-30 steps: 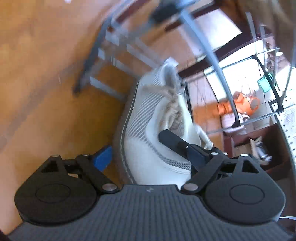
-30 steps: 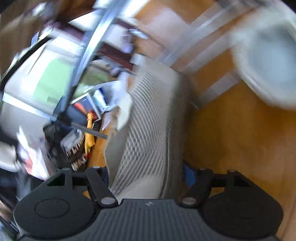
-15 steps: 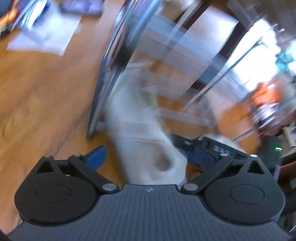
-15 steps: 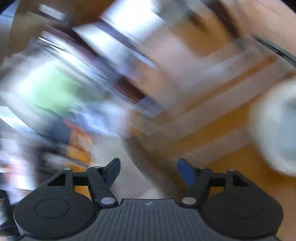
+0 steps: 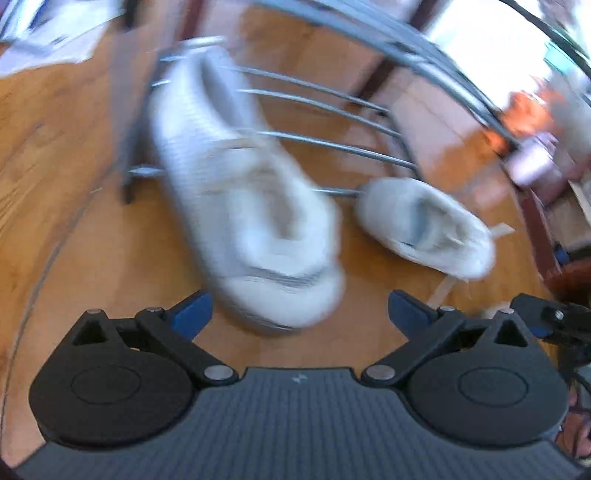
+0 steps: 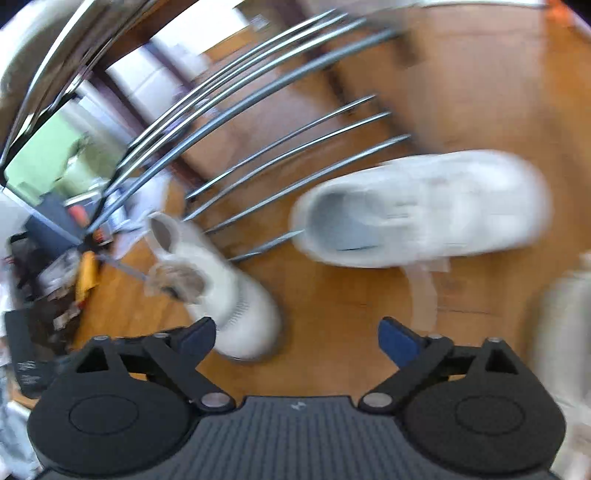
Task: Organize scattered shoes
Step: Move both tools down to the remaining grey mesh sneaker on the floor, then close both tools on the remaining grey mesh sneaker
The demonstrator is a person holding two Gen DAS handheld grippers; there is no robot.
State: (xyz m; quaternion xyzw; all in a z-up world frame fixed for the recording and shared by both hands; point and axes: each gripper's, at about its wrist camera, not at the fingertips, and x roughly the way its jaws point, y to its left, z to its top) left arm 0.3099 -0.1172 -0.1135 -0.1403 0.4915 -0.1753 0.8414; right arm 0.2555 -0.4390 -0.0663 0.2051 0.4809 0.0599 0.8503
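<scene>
In the left wrist view a big white mesh sneaker lies heel-first toward me, and its toe end reaches over the metal bars of the shoe rack. A smaller-looking white sneaker lies to its right on the wood floor. My left gripper is open wide just behind the big sneaker's heel, and its pads do not touch it. In the right wrist view my right gripper has its jaws opening, with nothing pressed between them. A white laced sneaker lies just ahead of its left finger, and another white sneaker lies further right by the rack bars.
Papers lie on the floor at the far left. Clutter and boxes stand beside the rack's end. A pale blurred shape fills the right edge. A dark part of the other tool shows at the right.
Both grippers have let go of the sneakers they held and pulled back. The jaws now stand wide, and the sneakers lie on the floor by the rack.
</scene>
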